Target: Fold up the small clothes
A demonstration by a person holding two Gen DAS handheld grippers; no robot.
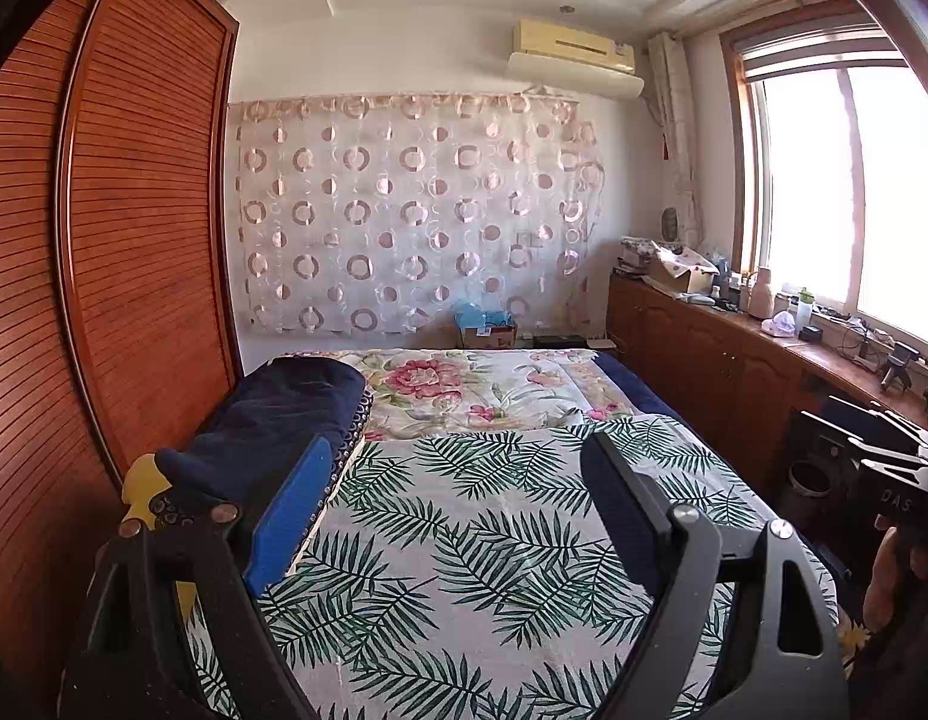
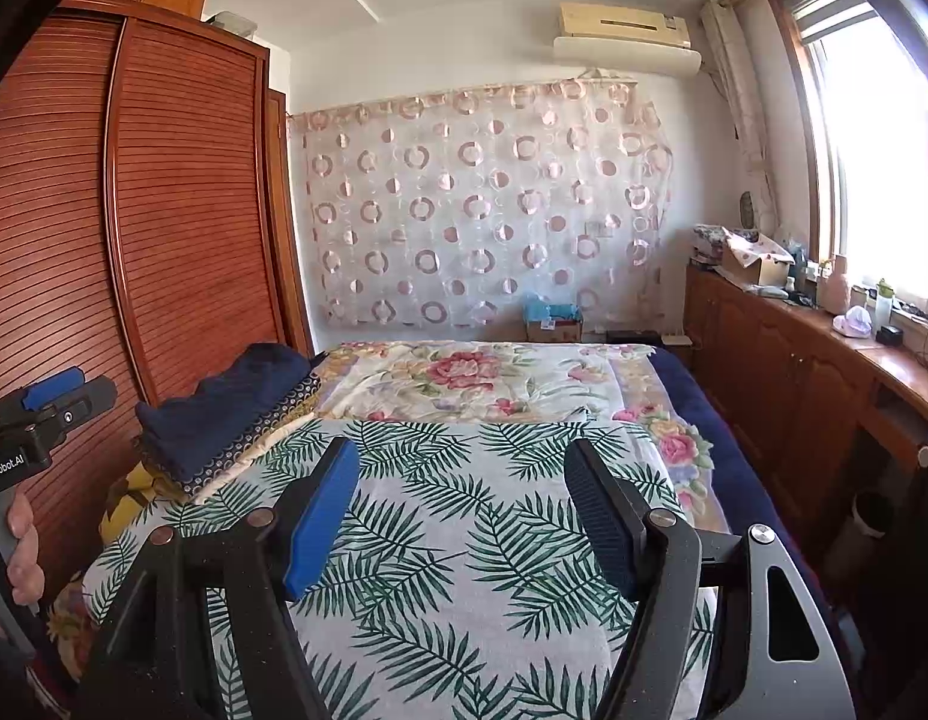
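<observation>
Left gripper (image 1: 458,468) and right gripper (image 2: 461,477) both held level above the bed (image 2: 440,540), jaws spread apart, holding nothing. Folded dark clothes (image 2: 224,414) stacked at the bed's left edge beside the wardrobe (image 2: 182,210).

I see a white sheet (image 2: 440,540) with green leaves, a flowery blanket (image 2: 464,378), dark blue clothes (image 2: 224,414), and a curtain (image 2: 476,204) with pink rings.

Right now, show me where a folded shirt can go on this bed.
The leaf-print cover is bare from the clothes pile on the left across to its right edge, and back to the floral quilt. The quilt is bare too. The windowsill counter is cluttered.
</observation>
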